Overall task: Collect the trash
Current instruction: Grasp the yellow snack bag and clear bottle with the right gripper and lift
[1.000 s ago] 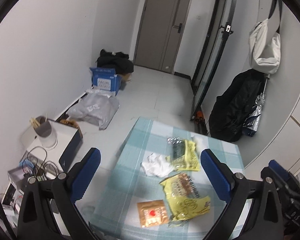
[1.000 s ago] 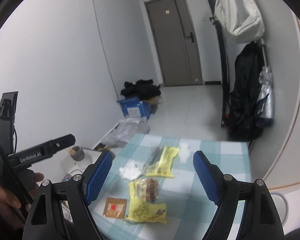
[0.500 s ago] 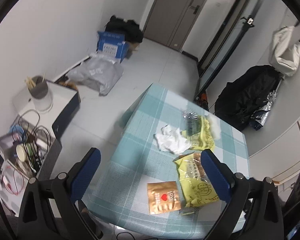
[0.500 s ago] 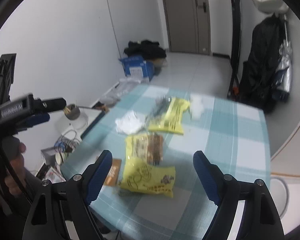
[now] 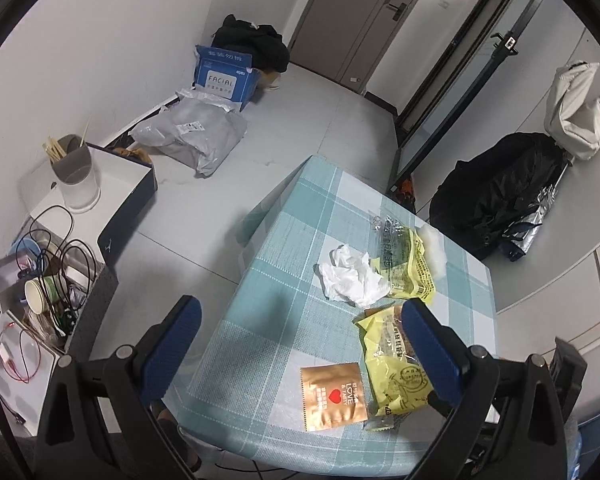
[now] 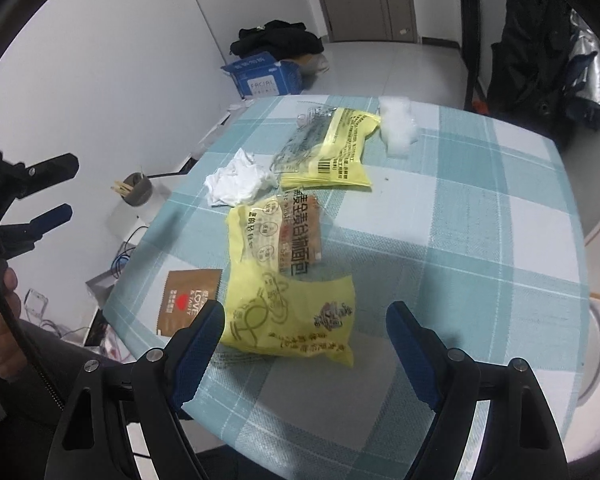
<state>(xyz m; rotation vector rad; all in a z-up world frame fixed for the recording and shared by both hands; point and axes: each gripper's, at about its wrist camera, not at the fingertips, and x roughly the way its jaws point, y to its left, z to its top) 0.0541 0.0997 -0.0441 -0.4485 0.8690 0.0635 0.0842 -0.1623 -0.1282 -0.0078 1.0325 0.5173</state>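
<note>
each gripper had 2 black arms ending in blue ribbed pads, with a round silver screw on every arm. the right gripper [image 6: 305, 322] showed 4 such screws across its frame, and the left gripper [image 5: 300, 326] showed 4 too. from the right wrist the left gripper's black body and blue pad appeared, with a hand [image 6: 0, 320] and a dark zipped sleeve [image 6: 40, 364].
</note>
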